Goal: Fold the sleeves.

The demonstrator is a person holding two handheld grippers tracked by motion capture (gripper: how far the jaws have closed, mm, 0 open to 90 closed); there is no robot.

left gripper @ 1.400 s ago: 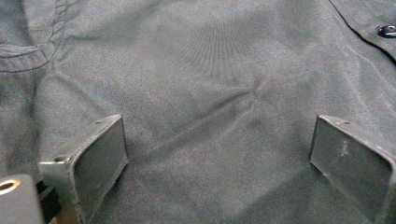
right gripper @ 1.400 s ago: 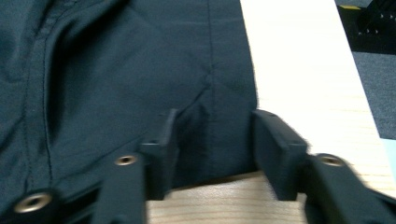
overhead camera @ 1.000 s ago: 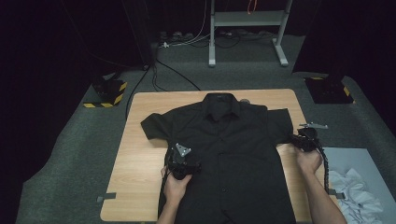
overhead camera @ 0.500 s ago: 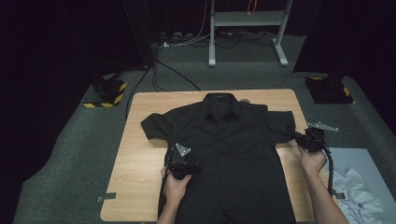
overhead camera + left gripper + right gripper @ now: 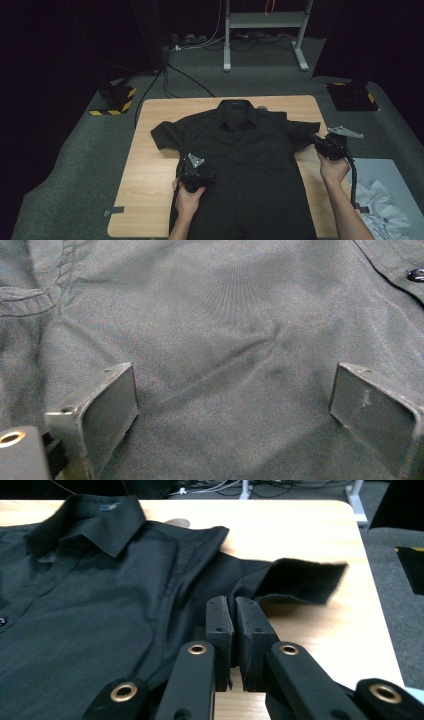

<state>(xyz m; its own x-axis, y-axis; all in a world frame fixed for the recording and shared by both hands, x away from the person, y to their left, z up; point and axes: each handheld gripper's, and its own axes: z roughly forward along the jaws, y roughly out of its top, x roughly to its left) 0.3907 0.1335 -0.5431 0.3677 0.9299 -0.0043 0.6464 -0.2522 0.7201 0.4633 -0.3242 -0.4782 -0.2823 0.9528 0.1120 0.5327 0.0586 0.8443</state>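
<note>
The right gripper (image 5: 320, 142) has shifted outward over the last second, away from the shirt (image 5: 245, 165) body and toward the table (image 5: 150, 170) edge on its own side. It has drawn the sleeve (image 5: 300, 580) along with it: the fabric ahead of its closed jaws now stretches out further from the shirt body, with the cuff lifted off the wood just beyond the jaw tips. The right hand (image 5: 334, 167) has followed the same outward shift

left gripper (image 5: 196, 176): black, grey three-cornered plate | right gripper (image 5: 235, 630): black fingers, brass-ringed screws (black cable trailing) | forearms bare
</note>
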